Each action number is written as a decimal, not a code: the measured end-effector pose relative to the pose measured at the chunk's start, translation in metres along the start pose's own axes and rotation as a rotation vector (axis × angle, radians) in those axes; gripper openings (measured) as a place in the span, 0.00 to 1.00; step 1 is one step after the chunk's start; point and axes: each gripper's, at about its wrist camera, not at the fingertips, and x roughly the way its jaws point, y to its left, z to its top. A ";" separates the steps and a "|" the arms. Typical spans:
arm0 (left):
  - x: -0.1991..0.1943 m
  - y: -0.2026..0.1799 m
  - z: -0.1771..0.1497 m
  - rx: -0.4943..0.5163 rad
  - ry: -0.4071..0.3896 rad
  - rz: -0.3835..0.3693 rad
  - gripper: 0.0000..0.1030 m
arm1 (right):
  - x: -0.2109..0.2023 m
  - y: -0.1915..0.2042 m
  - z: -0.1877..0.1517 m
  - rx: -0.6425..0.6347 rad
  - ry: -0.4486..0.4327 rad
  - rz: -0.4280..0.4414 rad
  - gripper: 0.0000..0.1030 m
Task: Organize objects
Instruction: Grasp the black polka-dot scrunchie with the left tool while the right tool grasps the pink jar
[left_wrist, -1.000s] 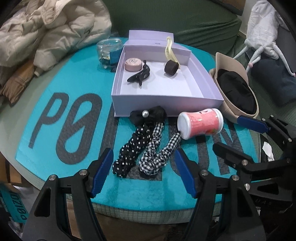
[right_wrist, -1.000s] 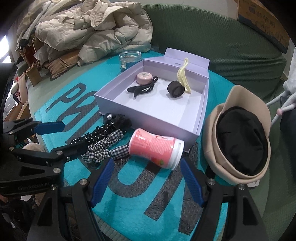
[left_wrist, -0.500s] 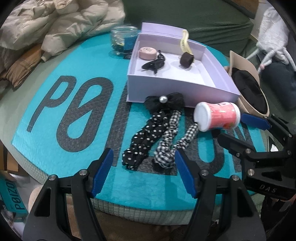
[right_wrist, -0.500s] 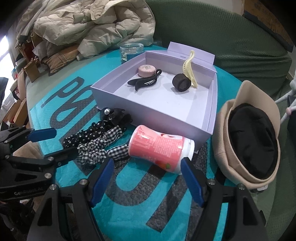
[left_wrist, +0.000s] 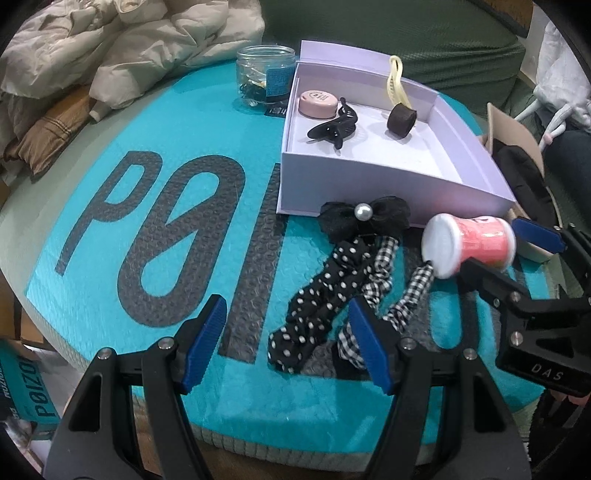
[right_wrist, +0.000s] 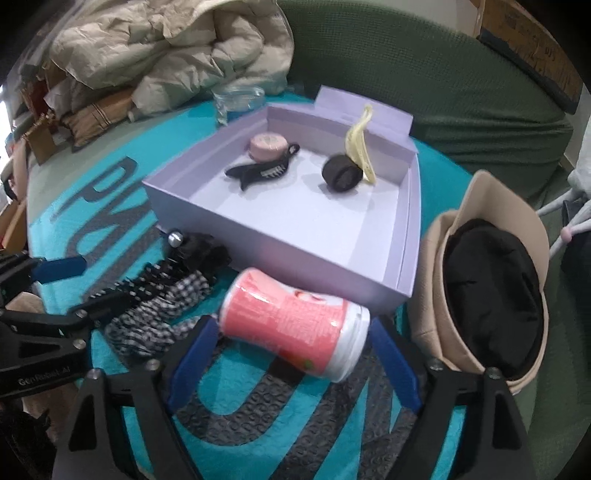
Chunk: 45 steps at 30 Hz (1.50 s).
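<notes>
Right gripper (right_wrist: 293, 354) straddles the pink canister (right_wrist: 295, 328), jaws spread and not yet clamped.

The canister lies on its side on the teal mat (left_wrist: 162, 236), just before the lilac box (left_wrist: 388, 181), beside the scrunchies (left_wrist: 332, 295). Left gripper (left_wrist: 288, 336) hangs released near the polka-dot one.

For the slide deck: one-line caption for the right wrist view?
Open right claw straddles a pink canister lying on its side before the lavender box.
</notes>
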 end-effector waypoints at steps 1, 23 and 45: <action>0.002 0.000 0.001 0.001 0.005 0.008 0.66 | 0.004 -0.002 -0.001 0.010 0.016 0.004 0.84; 0.021 -0.002 0.007 0.044 0.029 -0.083 0.46 | 0.022 0.002 0.010 0.152 0.067 0.102 0.86; 0.017 0.025 -0.007 -0.030 0.014 -0.037 0.33 | 0.033 0.027 0.025 0.195 0.044 0.053 0.91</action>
